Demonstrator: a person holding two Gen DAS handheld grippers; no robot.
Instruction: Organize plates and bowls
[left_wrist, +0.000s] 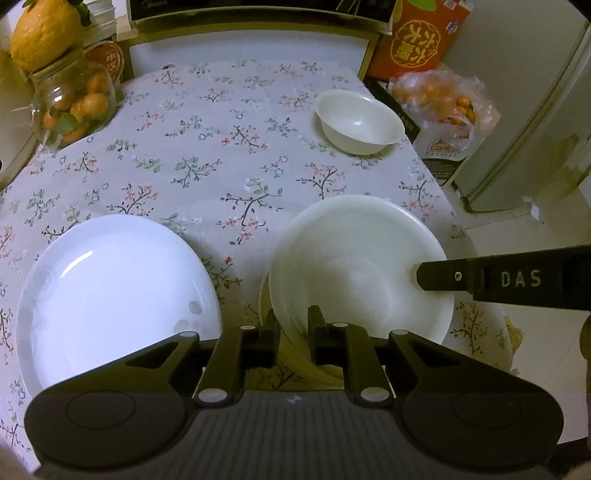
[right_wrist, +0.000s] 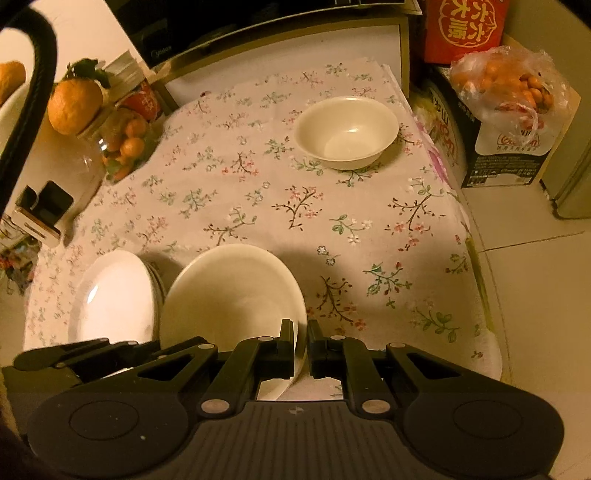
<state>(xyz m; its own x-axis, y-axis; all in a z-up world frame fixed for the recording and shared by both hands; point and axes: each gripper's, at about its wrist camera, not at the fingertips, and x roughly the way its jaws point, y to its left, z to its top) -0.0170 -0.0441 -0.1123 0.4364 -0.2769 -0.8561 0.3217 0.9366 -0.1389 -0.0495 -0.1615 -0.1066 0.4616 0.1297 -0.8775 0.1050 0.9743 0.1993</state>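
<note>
Both grippers, left gripper (left_wrist: 293, 325) and right gripper (right_wrist: 301, 339), clamped on large bowl (left_wrist: 354, 266) rim, "DAS" lettering (left_wrist: 521, 278) (right finger).

Both of the 2 views are fisheye and ride on the hand-held grippers, looking steeply down and forward along their fingers, close over the near edge of the floral tablecloth (left_wrist: 207, 155). The left wrist view sits to the left, the right wrist view further right. Both share the large bowl (left_wrist: 354, 258) nearest them, the plate (right_wrist: 114, 295), the small bowl (right_wrist: 347, 133) and the bag of oranges (right_wrist: 513, 88).
</note>
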